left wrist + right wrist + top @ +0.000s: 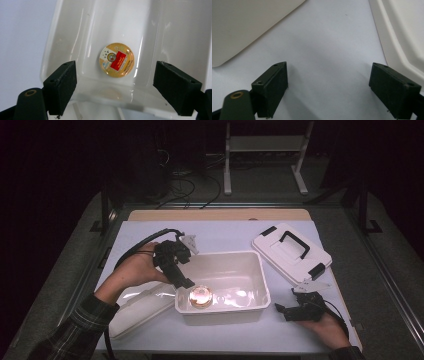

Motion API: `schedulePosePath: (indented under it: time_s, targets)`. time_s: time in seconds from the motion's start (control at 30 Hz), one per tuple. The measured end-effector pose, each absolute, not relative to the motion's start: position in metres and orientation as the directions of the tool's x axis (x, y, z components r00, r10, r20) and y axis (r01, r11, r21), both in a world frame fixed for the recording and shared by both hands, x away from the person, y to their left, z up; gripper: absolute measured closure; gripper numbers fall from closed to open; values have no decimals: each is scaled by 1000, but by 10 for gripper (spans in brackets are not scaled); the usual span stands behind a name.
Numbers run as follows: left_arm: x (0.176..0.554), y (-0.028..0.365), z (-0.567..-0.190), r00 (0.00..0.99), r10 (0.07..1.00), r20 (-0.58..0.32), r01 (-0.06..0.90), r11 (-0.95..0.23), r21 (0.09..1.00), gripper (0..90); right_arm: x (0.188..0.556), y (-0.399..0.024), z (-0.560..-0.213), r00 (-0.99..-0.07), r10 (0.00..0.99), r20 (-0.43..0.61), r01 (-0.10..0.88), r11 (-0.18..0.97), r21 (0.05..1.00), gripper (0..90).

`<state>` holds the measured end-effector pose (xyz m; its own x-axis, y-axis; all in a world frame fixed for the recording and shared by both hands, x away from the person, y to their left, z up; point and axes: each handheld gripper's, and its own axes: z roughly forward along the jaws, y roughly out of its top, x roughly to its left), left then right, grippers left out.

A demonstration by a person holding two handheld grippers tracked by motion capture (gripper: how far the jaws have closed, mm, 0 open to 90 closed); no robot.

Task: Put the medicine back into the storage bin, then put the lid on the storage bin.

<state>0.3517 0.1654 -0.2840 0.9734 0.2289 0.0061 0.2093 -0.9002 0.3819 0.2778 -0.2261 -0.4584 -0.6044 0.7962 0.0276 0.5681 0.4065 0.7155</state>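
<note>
Left claw (186,283) spread wide, hovering over the near-left corner of the white tub (250,262), pinching nothing. Round orange-lidded tin (201,297) lying on the tub floor right below, label up, between the pads in the left gripper view but clear of them. Right claw (281,309) also spread and empty, resting near the near-right corner of the bench (220,232), beside the tub. Handled lid (291,253) toward the right edge.
</note>
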Motion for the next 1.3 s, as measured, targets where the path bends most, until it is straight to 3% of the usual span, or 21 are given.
schedulePosePath:
  time_s: [0.67, 1.3]
  targets:
    - [350, 241, -275, 921, 390, 18, 345, -834, 430, 205, 278, -226, -459, -604, 796, 26, 567, 407, 716, 149]
    - [341, 310, -342, 808, 589, 15, 527, -733, 430, 248, 278, -226, -459, -605, 796, 26, 567, 407, 716, 149]
